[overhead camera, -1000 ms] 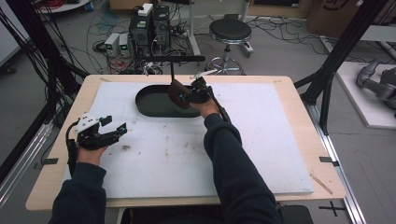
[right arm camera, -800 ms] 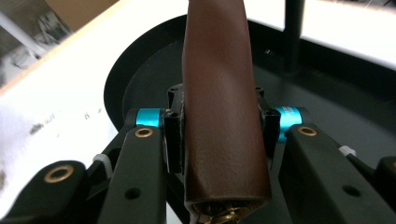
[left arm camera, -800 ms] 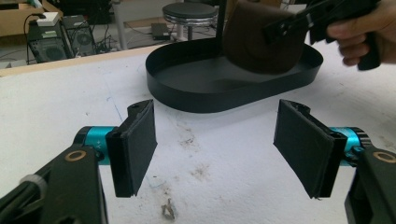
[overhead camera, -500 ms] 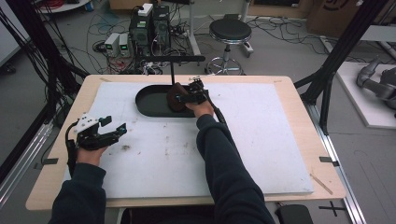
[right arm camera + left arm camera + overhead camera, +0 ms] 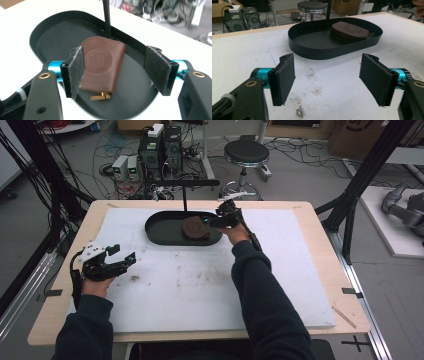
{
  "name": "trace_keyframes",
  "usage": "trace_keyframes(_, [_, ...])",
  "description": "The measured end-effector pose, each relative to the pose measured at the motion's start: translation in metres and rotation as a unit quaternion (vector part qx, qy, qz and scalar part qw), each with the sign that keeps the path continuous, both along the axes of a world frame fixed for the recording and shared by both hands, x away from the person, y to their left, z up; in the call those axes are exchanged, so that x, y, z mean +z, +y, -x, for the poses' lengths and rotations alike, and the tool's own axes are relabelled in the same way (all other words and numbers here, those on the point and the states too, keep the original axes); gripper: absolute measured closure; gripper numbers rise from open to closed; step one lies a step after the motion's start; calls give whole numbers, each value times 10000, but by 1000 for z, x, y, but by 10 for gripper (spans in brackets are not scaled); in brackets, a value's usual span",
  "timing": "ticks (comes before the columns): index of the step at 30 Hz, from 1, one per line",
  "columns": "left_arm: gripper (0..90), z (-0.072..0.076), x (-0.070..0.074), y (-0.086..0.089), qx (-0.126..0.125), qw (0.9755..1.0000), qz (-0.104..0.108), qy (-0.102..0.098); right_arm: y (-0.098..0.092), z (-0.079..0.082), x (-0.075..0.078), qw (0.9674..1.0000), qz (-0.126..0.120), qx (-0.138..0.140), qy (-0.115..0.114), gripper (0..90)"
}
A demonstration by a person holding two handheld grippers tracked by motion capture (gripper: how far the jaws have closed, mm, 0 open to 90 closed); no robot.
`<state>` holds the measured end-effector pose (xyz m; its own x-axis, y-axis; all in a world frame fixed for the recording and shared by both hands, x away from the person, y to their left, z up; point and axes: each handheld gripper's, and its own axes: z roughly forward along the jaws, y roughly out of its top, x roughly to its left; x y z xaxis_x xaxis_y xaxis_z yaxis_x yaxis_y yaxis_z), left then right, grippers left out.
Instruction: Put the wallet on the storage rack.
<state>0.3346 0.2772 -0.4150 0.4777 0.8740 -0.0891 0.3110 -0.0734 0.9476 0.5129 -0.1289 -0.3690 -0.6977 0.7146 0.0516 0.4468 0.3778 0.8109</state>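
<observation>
Right gripper view: left pad (image 5: 76, 72) covers the left edge of the brown leather pouch (image 5: 102, 66), so contact there can't be told. The pouch's near end sits over a small brass piece (image 5: 100, 96); only its tip sticks out, shape unclear. Black tray (image 5: 50, 37) near rim is cut off behind the gripper body at the bottom edge. Background past the table's far edge is blurred.

High view: pouch stamp too small to read; right gripper (image 5: 220, 220) jaw tips blend into the tray's right end.

Left gripper view: pouch's far side is hidden behind its own bulk, and a hand (image 5: 419, 7) is cut off at the top right corner.
</observation>
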Motion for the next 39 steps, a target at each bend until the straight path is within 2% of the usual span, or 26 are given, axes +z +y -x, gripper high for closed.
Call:
trace_keyframes(2, [243, 0, 0, 1, 17, 9999, 105, -23, -16, 12, 7, 9995, -4, 230, -206, 297])
trace_keyframes(4, [192, 0, 1, 1, 26, 9997, 229, -38, -34, 24, 13, 9989, 96, 341, -293, 249])
trace_keyframes(5, [187, 0, 2, 2, 21, 9997, 217, -59, -42, 29, 16, 9989, 149, 318, -295, 218])
trace_keyframes(6, [178, 0, 2, 1, 21, 9998, 209, -59, -54, 38, 18, 9985, 125, 302, -433, 217])
trace_keyframes(8, [177, 0, 3, 0, -31, 9997, 223, -92, -70, 51, 21, 9979, 148, 331, -545, 206])
trace_keyframes(10, [177, -1, 4, -3, -93, 9998, 152, -131, -85, 62, 24, 9982, 341, 144, -463, 201])
trace_keyframes(11, [178, -1, 5, -4, -108, 9998, 80, -157, -94, 69, 24, 9979, 270, 93, -573, 200])
trace_keyframes(13, [179, -2, 5, -7, -166, 9996, -24, -231, -111, 83, 23, 9969, 179, 230, -736, 199])
trace_keyframes(16, [179, -3, 5, -11, -174, 9992, -137, -344, -132, 102, 21, 9960, 129, 49, -888, 199])
trace_keyframes(18, [178, -4, 7, -12, -141, 9992, -68, -360, -144, 113, 17, 9952, 115, -60, -972, 199])
trace_keyframes(21, [177, -5, 9, -13, -73, 9992, 102, -374, -160, 130, 9, 9950, 94, -278, -959, 199])
trace_keyframes(25, [177, -6, 10, -13, -27, 9992, 116, -379, -175, 149, -4, 9934, 85, -578, -992, 199])
trace_keyframes(29, [177, -3, 11, -13, -38, 9991, 59, -414, -184, 160, -17, 9927, 39, -744, -948, 199])
trace_keyframes(34, [177, -2, 12, -14, -54, 9990, -26, -435, -188, 161, -23, 9925, 30, -841, -891, 200])
trace_keyframes(39, [177, 1, 10, -14, -54, 9991, -9, -427, -189, 162, -25, 9924, 50, -845, -892, 200])
